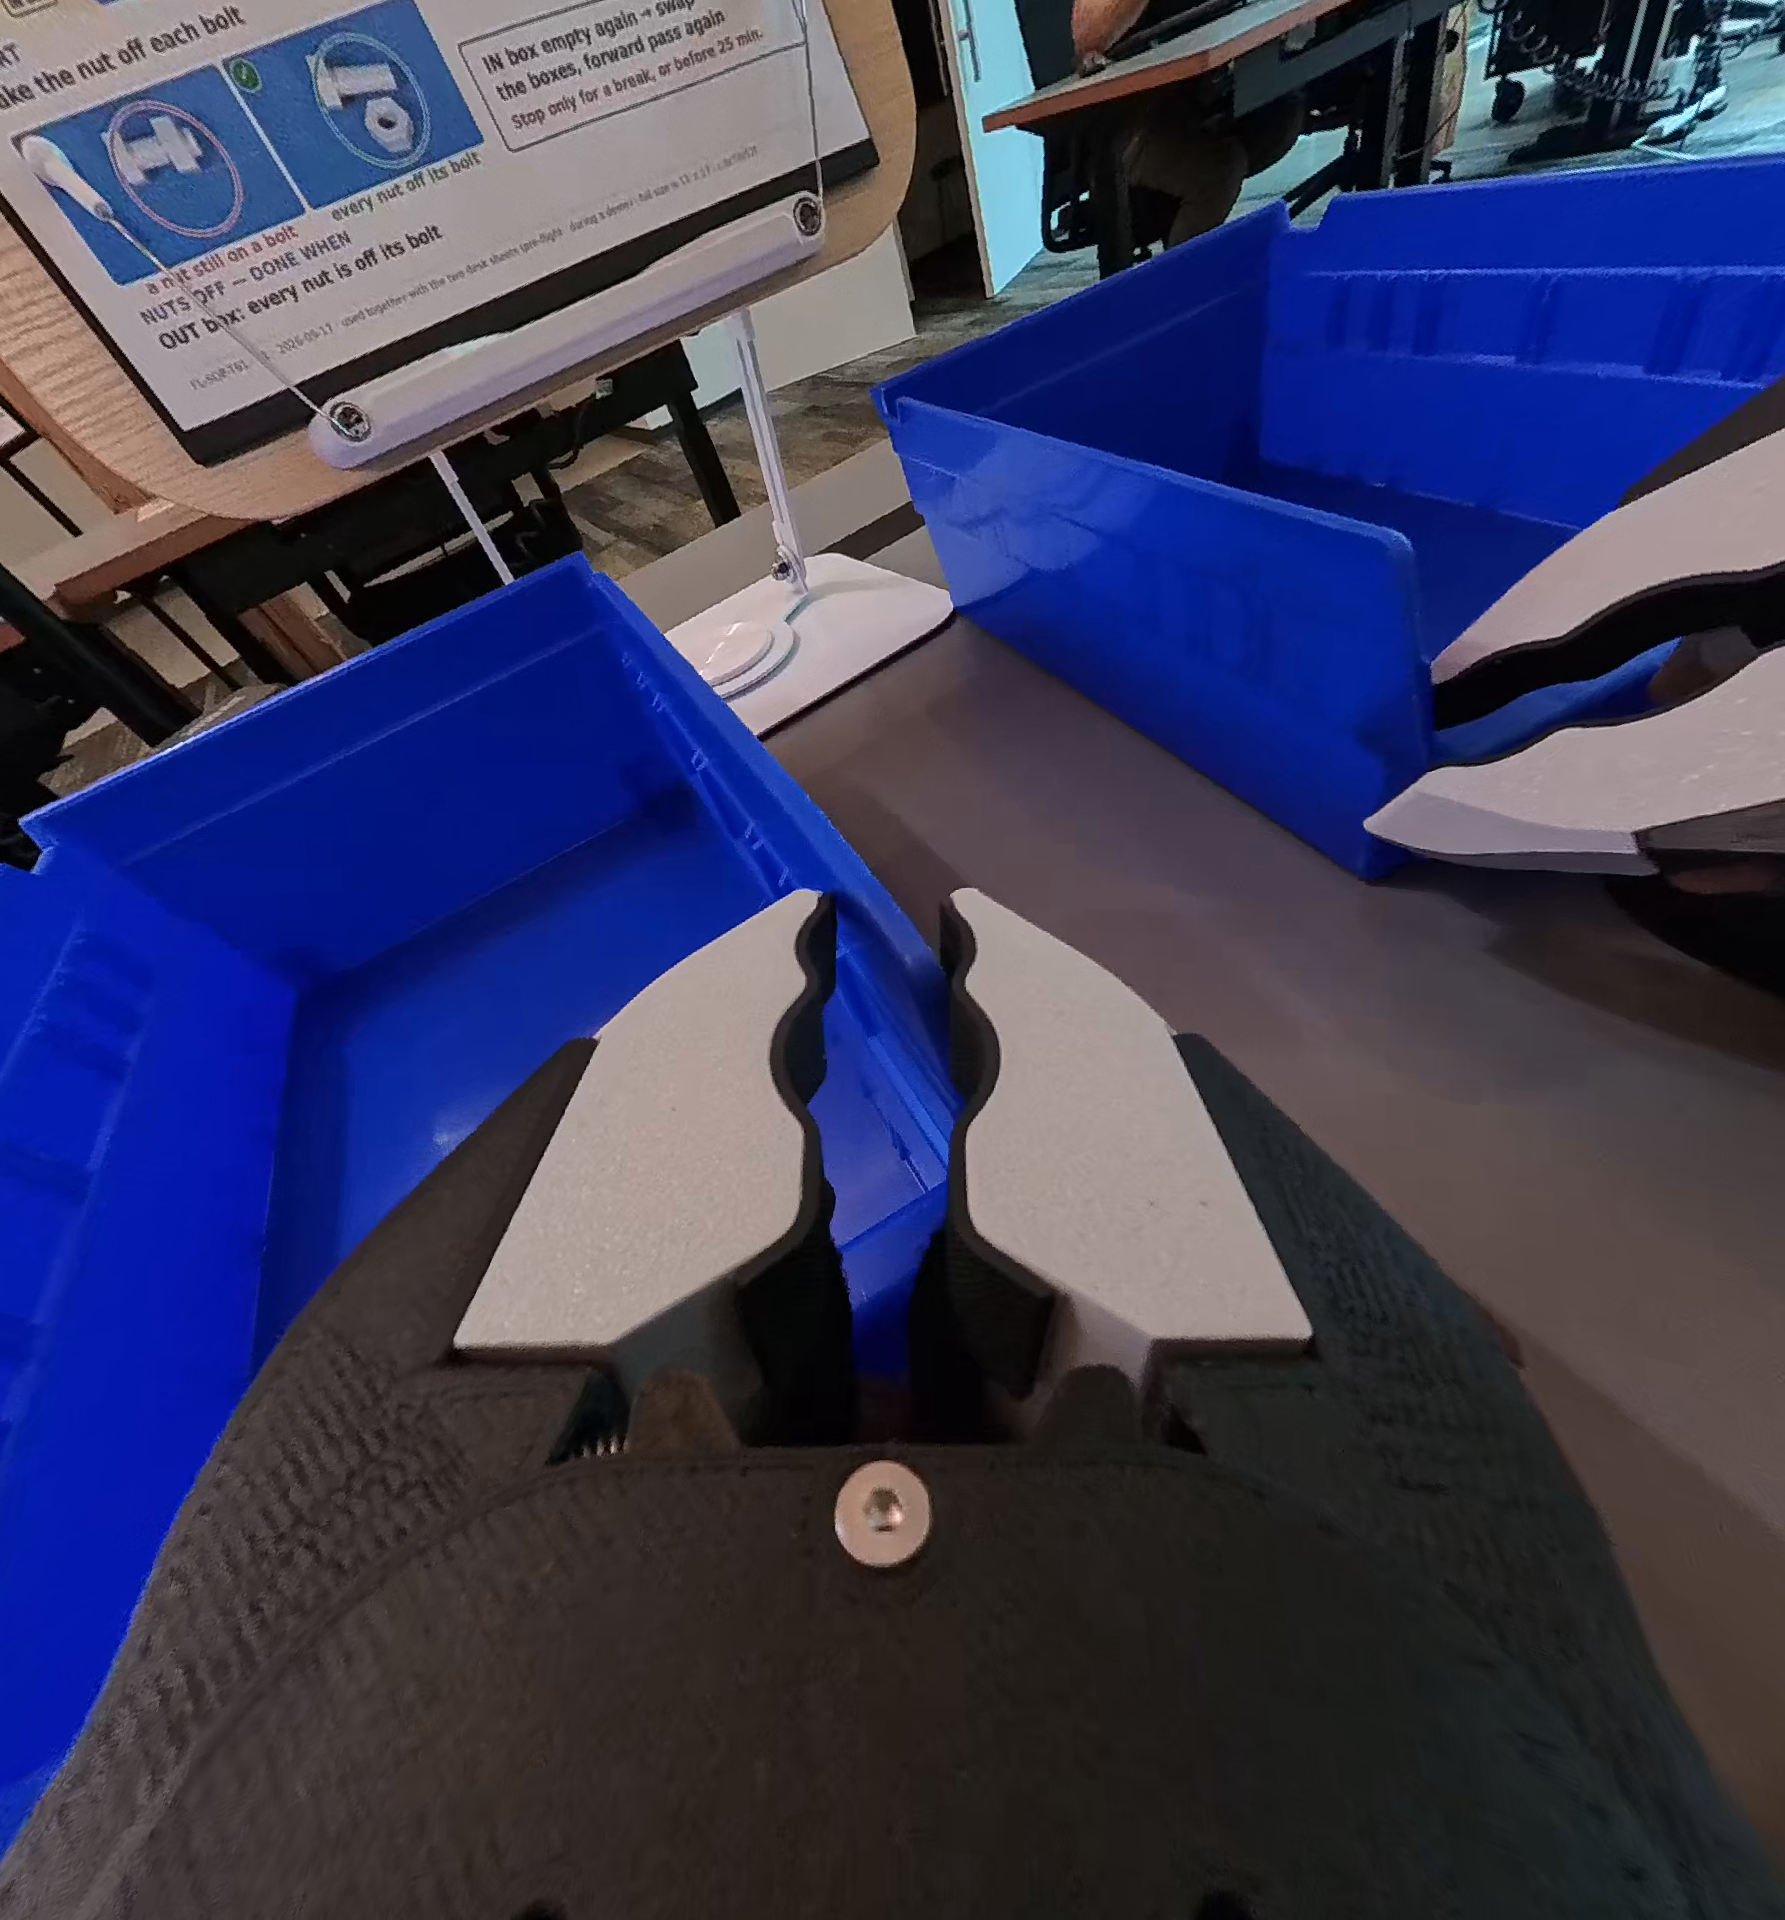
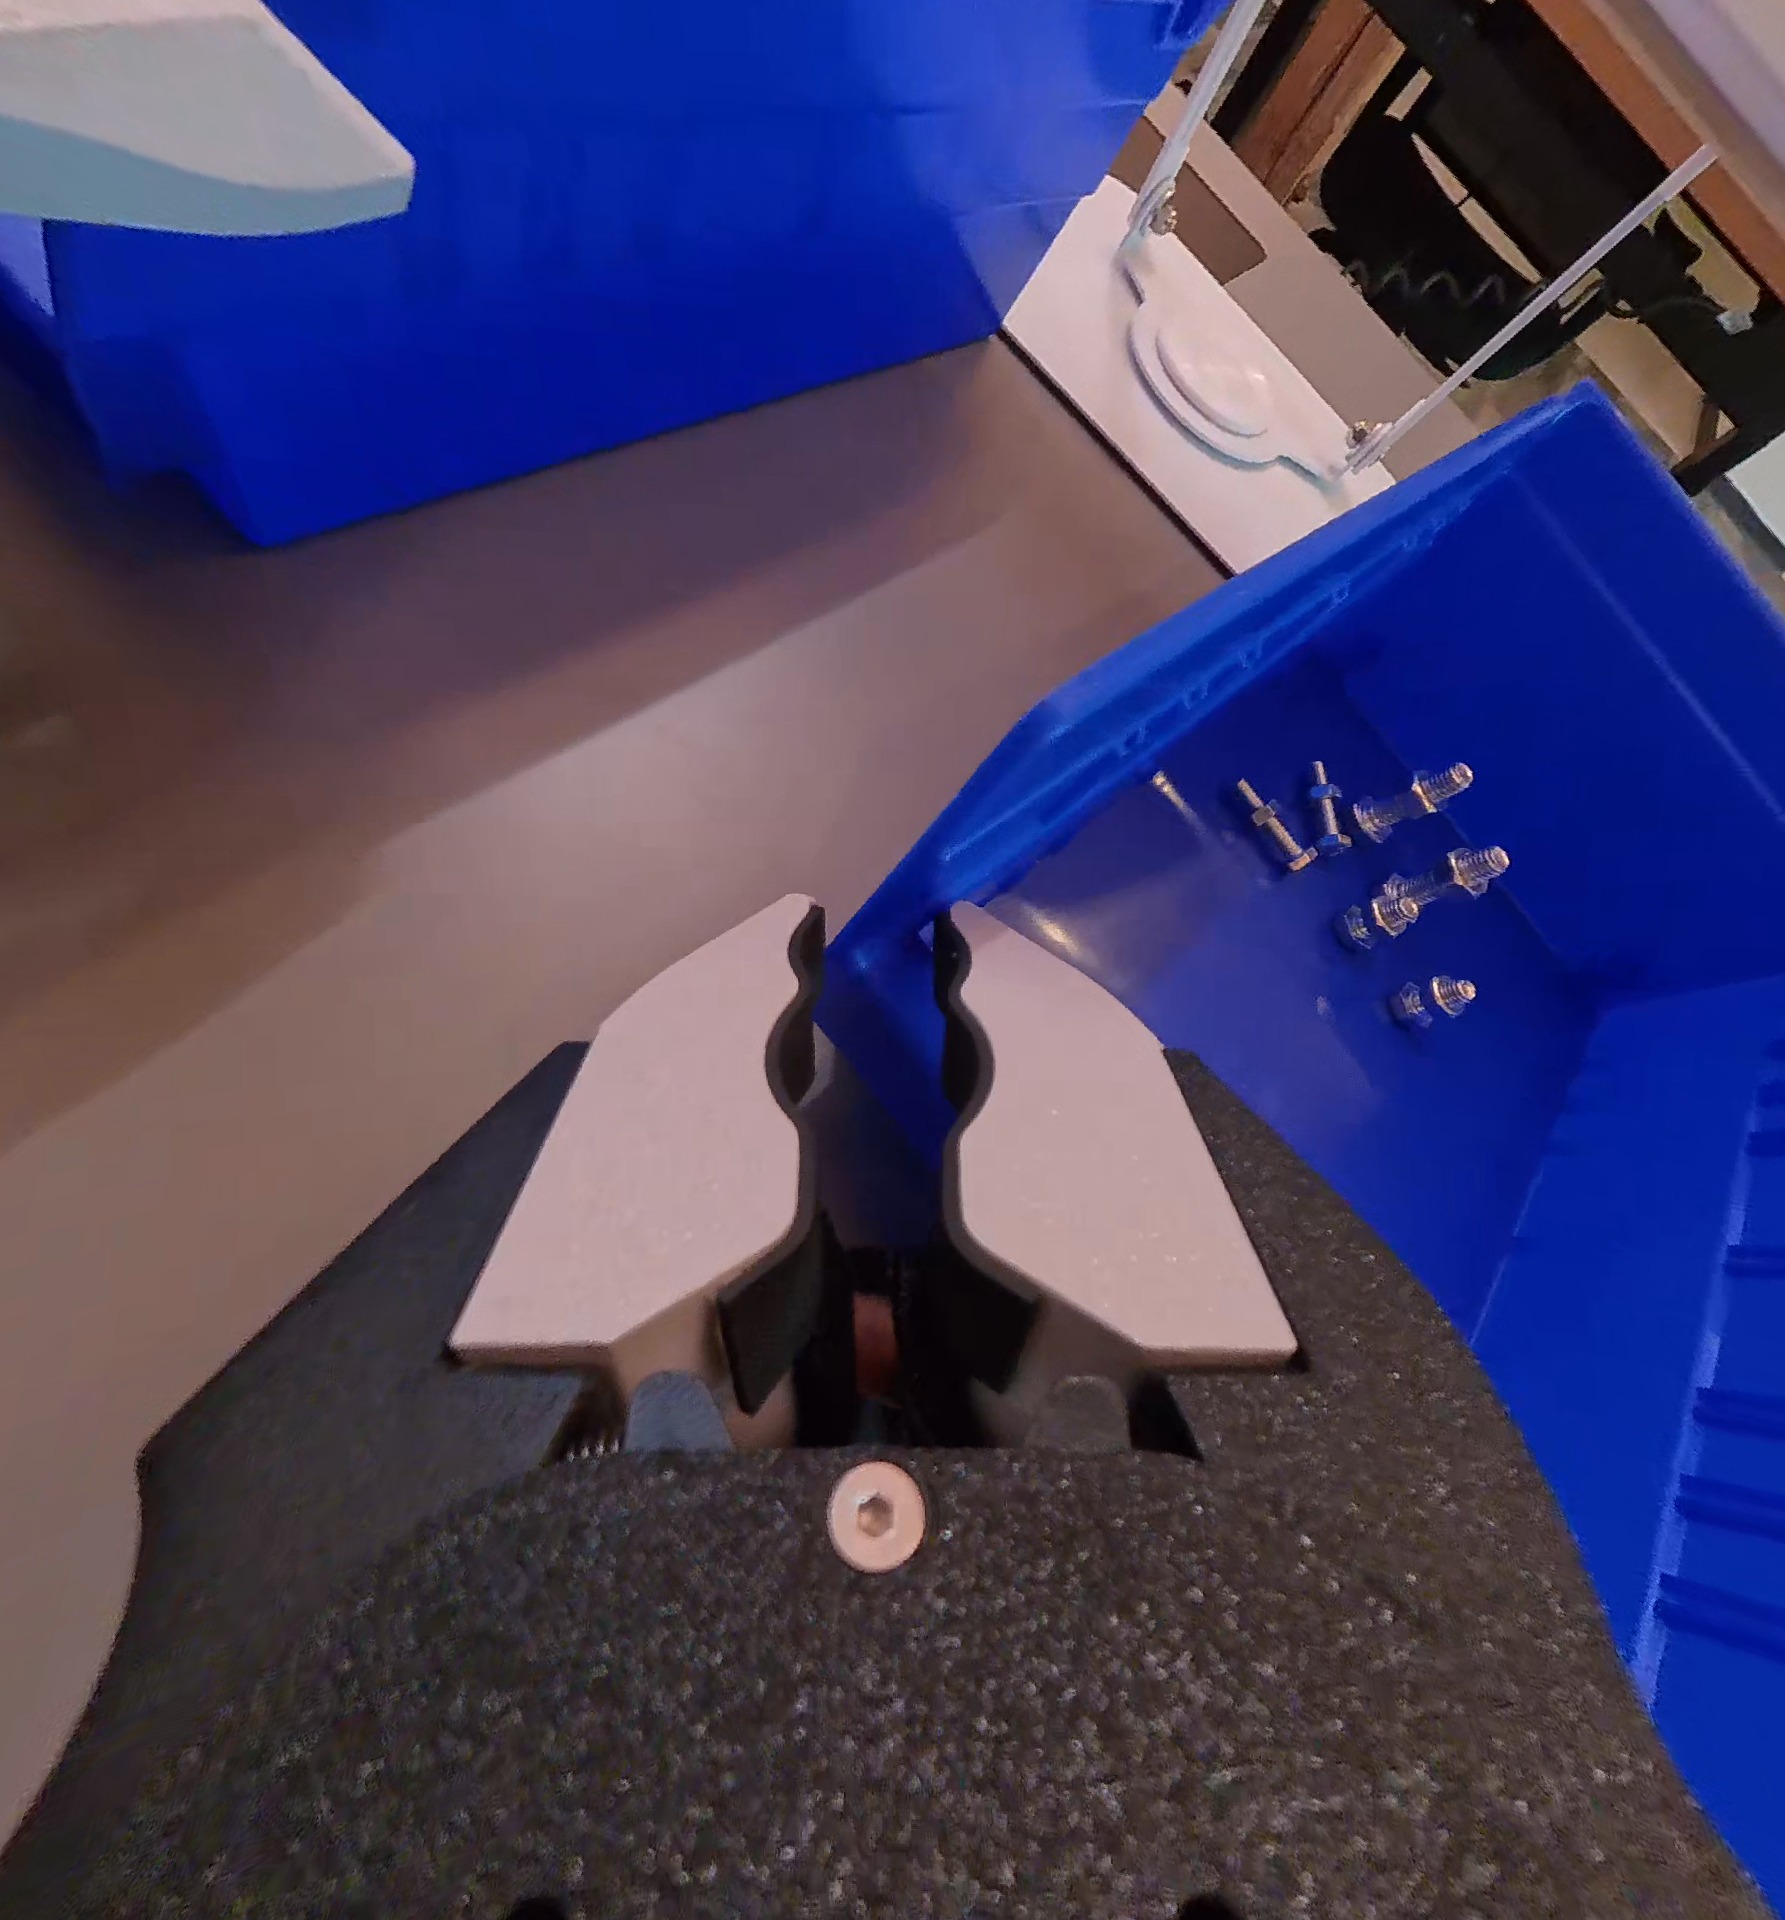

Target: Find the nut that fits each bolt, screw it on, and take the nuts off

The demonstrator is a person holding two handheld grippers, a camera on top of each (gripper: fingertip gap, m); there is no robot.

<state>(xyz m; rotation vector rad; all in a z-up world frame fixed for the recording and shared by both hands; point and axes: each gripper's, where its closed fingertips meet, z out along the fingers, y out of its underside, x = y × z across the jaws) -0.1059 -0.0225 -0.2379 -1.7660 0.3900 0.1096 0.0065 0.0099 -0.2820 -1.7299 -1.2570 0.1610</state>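
Observation:
Two blue bins stand on a grey table [image 1: 1335,1091]. My left gripper [image 1: 886,920] straddles the right wall of the left bin [image 1: 400,748], with the jaws closed on the rim. The part of that bin that shows is empty. My right gripper [image 2: 877,935] is closed on the near corner wall of the right bin [image 2: 1231,665]; it also shows in the left wrist view [image 1: 1418,748]. On that bin's floor lie several clear plastic bolts with nuts on them [image 2: 1413,805] and small metal bolts [image 2: 1272,826].
A printed instruction sheet on a white stand [image 1: 400,208] stands behind the bins, with its flat base [image 1: 815,634] between them. A strip of table lies between the two bins. Desks and chairs are in the background. My right fingertips sit around 12 cm from my left ones.

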